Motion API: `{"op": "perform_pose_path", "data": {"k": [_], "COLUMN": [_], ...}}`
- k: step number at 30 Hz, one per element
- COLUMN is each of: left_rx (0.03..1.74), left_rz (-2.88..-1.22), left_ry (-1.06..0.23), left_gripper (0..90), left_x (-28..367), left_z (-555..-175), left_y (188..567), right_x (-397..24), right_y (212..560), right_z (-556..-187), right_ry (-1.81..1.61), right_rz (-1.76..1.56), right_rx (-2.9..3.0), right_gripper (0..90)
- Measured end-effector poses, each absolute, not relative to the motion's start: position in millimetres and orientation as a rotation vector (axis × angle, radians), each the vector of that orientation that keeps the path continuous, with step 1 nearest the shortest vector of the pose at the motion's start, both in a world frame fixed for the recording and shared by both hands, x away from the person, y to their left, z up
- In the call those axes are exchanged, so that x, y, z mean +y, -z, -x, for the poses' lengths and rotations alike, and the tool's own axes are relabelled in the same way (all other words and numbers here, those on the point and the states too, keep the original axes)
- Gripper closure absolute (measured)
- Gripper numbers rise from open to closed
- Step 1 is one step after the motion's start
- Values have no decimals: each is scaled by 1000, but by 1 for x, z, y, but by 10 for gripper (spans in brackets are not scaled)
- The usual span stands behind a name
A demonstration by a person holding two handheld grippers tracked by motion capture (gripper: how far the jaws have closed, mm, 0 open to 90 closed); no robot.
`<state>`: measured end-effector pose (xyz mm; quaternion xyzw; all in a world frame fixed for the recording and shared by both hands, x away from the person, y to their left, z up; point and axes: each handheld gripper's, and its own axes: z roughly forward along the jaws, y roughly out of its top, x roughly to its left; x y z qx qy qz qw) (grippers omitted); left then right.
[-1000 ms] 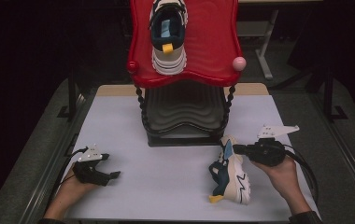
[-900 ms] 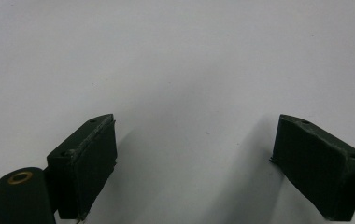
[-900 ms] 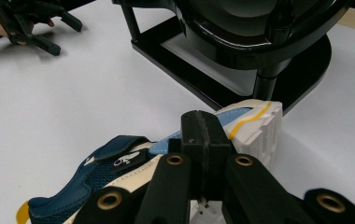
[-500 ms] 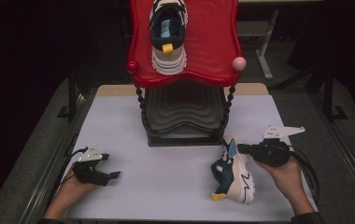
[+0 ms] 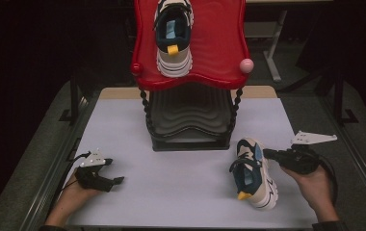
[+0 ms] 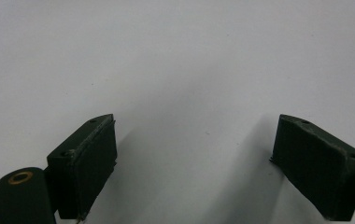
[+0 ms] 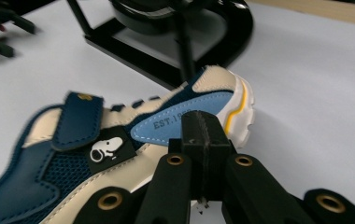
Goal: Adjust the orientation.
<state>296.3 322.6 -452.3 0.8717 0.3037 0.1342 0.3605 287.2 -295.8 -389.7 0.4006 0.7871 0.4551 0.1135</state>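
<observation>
Right gripper (image 5: 269, 154): jaws pressed together, nothing between them, tip against the side of the navy, cream and blue sneaker (image 5: 253, 173).
Shoe: flat on the white table (image 5: 181, 183), at five o'clock from the red-topped black shoe rack (image 5: 190, 72), where its twin sneaker (image 5: 173, 36) sits.
Left gripper (image 5: 108, 177): jaws wide, empty, at seven o'clock.
Risk: closed jaws can only nudge; I reckon the shoe could skid or roll over sideways.
</observation>
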Motion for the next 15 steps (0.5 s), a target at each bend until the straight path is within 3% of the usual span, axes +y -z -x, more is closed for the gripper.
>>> {"op": "perform_pose_path", "data": {"k": [15], "left_rx": [785], "left_rz": [-2247], "left_ry": [-342], "left_gripper": [131], "left_x": [323], "left_z": [-297], "left_y": [452], "right_x": [-325], "right_y": [428], "right_z": [-294], "right_ry": [-1204], "right_rz": [-1354], "right_rx": [2370], "right_gripper": [898]}}
